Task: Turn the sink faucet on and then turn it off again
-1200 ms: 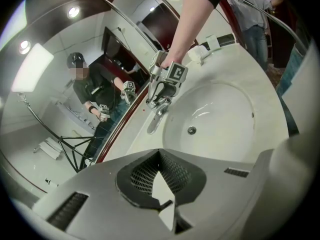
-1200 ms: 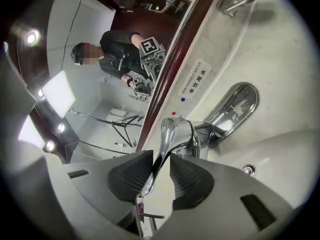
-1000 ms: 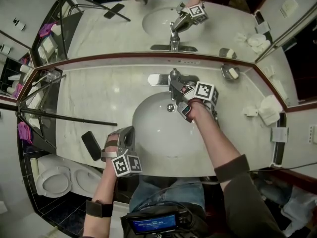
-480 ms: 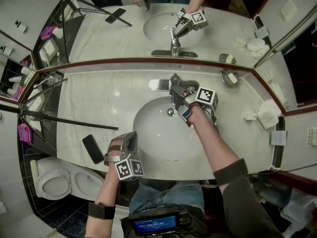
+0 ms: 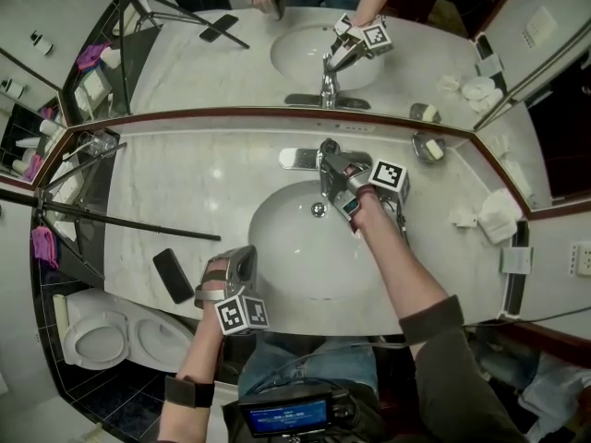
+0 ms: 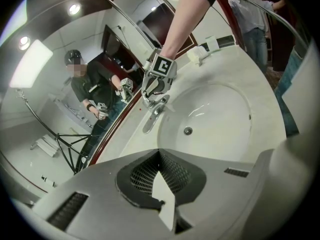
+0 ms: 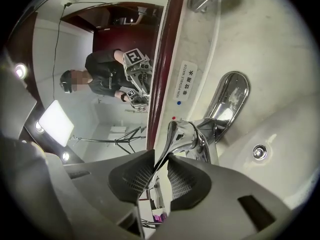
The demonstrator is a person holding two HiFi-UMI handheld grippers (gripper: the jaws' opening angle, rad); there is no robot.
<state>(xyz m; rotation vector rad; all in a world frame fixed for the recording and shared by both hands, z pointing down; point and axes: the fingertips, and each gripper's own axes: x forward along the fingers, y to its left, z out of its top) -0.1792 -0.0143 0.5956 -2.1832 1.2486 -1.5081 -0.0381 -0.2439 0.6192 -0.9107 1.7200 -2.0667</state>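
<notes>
Marble counter [image 5: 175, 183] under a wide mirror holds the basin [image 5: 295, 257]. Right gripper [image 7: 160, 160] has the thin chrome lever [image 7: 172, 134] between its pads. Its jaws have just been opening a little, and both pads seem to touch the blade, though how firmly is unclear. Left gripper [image 6: 161, 184] is closed on nothing, near the counter's front edge. Faucet [image 5: 325, 162] stands behind the basin. Rigid, fixed and slick, the lever is best pinched near its free end and swung gently.
</notes>
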